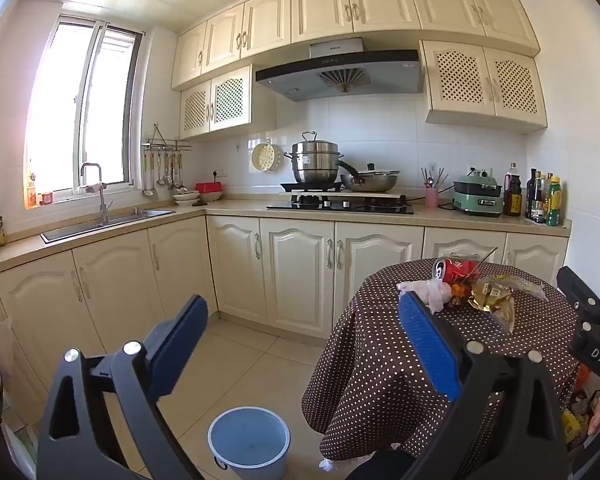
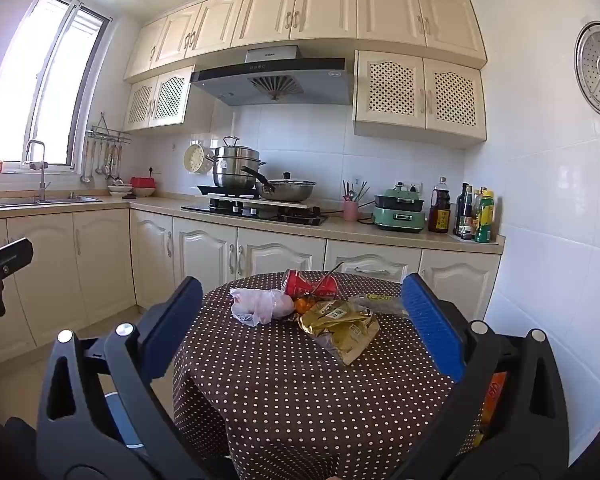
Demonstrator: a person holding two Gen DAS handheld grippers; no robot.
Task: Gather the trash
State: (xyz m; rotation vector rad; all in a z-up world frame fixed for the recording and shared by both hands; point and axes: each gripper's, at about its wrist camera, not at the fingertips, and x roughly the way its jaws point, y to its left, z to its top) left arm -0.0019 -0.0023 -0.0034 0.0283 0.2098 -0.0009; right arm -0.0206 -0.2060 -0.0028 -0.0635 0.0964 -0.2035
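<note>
A pile of trash lies on a round table with a brown polka-dot cloth (image 2: 284, 380): a crushed red can (image 2: 306, 285), a crumpled clear plastic bag (image 2: 260, 305), a gold snack wrapper (image 2: 342, 326), a small orange piece (image 2: 303, 305) and a clear wrapper (image 2: 376, 302). The pile also shows in the left wrist view, with the red can (image 1: 454, 270) and gold wrapper (image 1: 492, 294). My right gripper (image 2: 300, 328) is open and empty, held in front of the pile. My left gripper (image 1: 304, 340) is open and empty, left of the table above the floor. A blue-rimmed bucket (image 1: 249, 442) stands on the floor below it.
Cream cabinets and a counter (image 1: 228, 210) run along the back with a sink (image 1: 104, 222), stove (image 1: 340, 204), pots and bottles (image 1: 544, 200). A white tiled wall (image 2: 548, 240) stands right of the table. The right gripper's body (image 1: 592, 328) shows at the left view's right edge.
</note>
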